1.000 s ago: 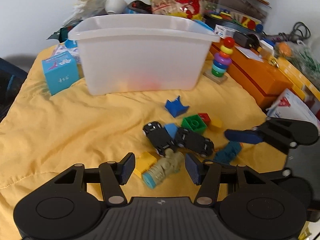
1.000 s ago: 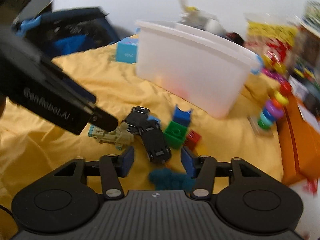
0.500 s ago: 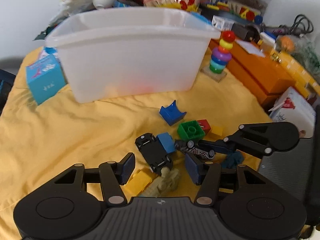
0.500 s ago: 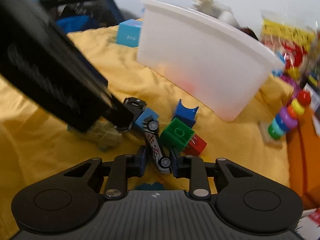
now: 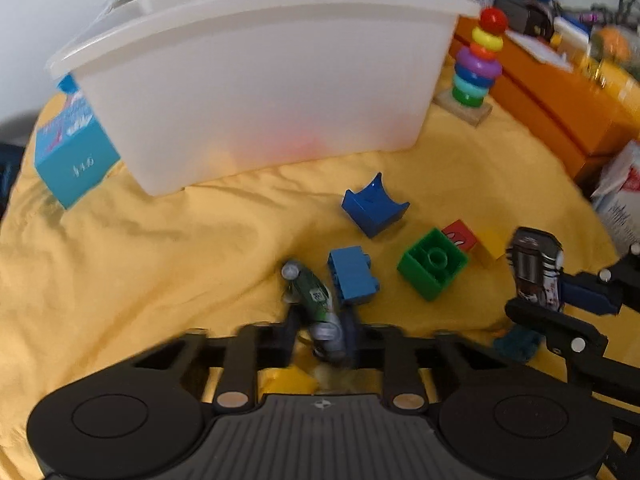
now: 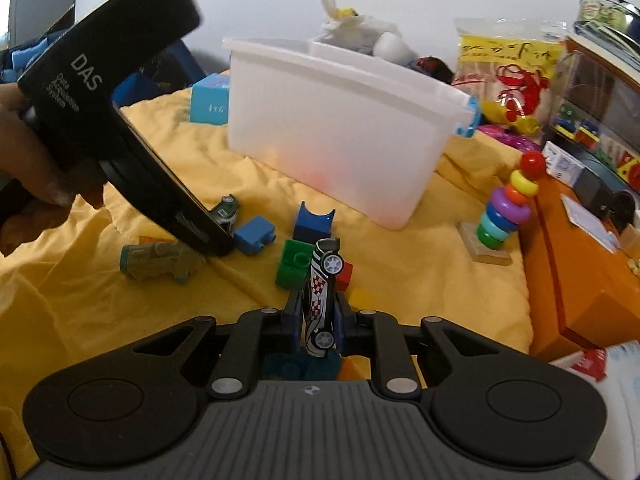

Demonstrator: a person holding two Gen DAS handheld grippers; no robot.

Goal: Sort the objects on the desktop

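Note:
My left gripper (image 5: pixel 320 332) is shut on a dark green toy car (image 5: pixel 314 296), which tilts up from the yellow cloth. In the right wrist view that car (image 6: pixel 226 208) pokes out past the left gripper's fingertips (image 6: pixel 216 240). My right gripper (image 6: pixel 318 320) is shut on a black-and-white checkered toy car (image 6: pixel 320 300), held on end above the cloth; the same car (image 5: pixel 534 276) shows at the right of the left wrist view. The white plastic bin (image 5: pixel 260 80) stands behind the toys. Loose on the cloth lie an olive toy train (image 6: pixel 156 260), a light blue brick (image 5: pixel 352 276), a green brick (image 5: pixel 432 264) and a dark blue arch block (image 5: pixel 374 210).
A red block (image 5: pixel 460 236) and a yellow block (image 5: pixel 494 244) lie beside the green brick. A ring stacker (image 5: pixel 478 68) and an orange box (image 5: pixel 560 92) stand right of the bin, a turquoise carton (image 5: pixel 72 160) to its left. A hand (image 6: pixel 36 184) holds the left gripper.
Both grippers have shut, each on a toy car. The right one has lifted the checkered car off the cloth; the left one has moved forward toward the bin and tipped its car up.

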